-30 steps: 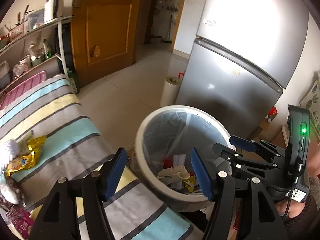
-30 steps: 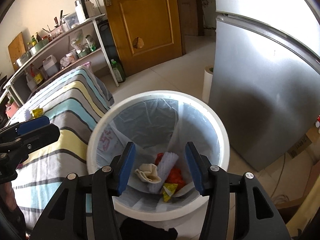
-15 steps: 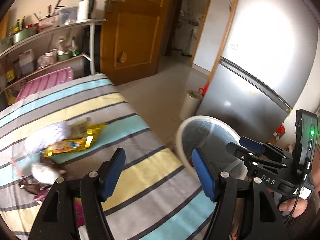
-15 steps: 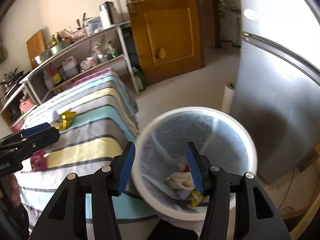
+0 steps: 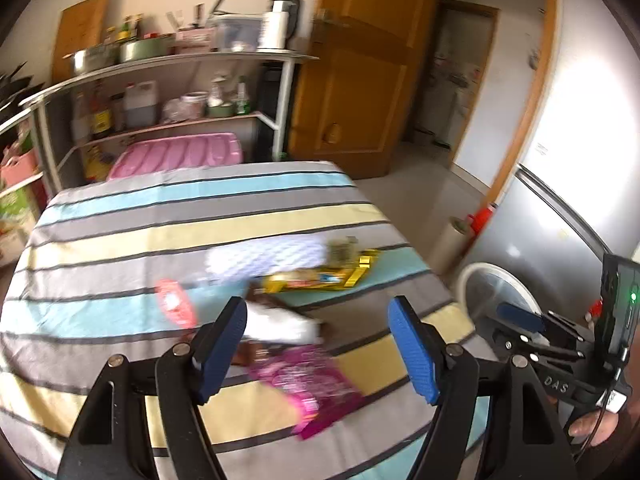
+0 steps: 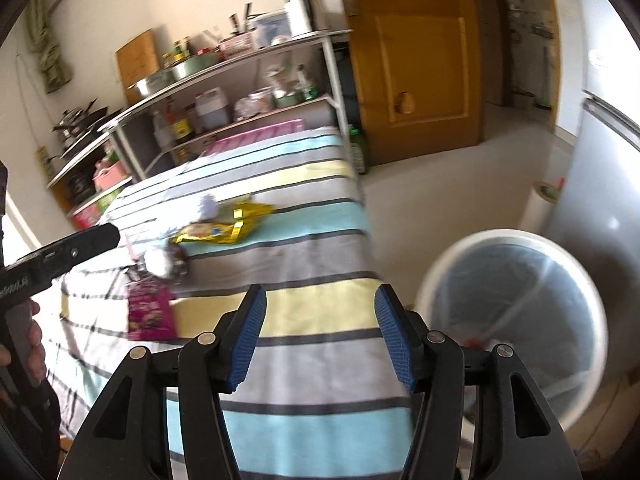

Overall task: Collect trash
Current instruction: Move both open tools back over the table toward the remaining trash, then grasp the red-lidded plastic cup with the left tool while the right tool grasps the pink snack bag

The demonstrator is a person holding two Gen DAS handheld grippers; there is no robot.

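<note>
Trash lies on the striped tablecloth point(image 5: 120, 236): a yellow wrapper point(image 5: 316, 278), a white crumpled tissue point(image 5: 280, 322), a magenta packet point(image 5: 312, 380) and a red-pink wrapper point(image 5: 174, 302). My left gripper point(image 5: 320, 344) hovers over the tissue and magenta packet, jaws opening, nothing between them. My right gripper point(image 6: 320, 336) hangs above the table's near right part, jaws opening and empty. The yellow wrapper point(image 6: 220, 230) and magenta packet point(image 6: 150, 312) lie to its left. The white lined bin point(image 6: 512, 320) stands on the floor at the right.
A metal shelf rack point(image 5: 160, 92) crowded with pots and bottles stands behind the table. A pink bin lid point(image 5: 176, 156) sits by it. The wooden door point(image 6: 412, 56) and silver fridge point(image 5: 560, 200) bound the floor at the right. A paper roll point(image 6: 540, 208) stands by the fridge.
Both grippers swung left from over the bin to over the striped table. The trash pile came into view ahead of the left gripper. Both pairs of jaws widened a little.
</note>
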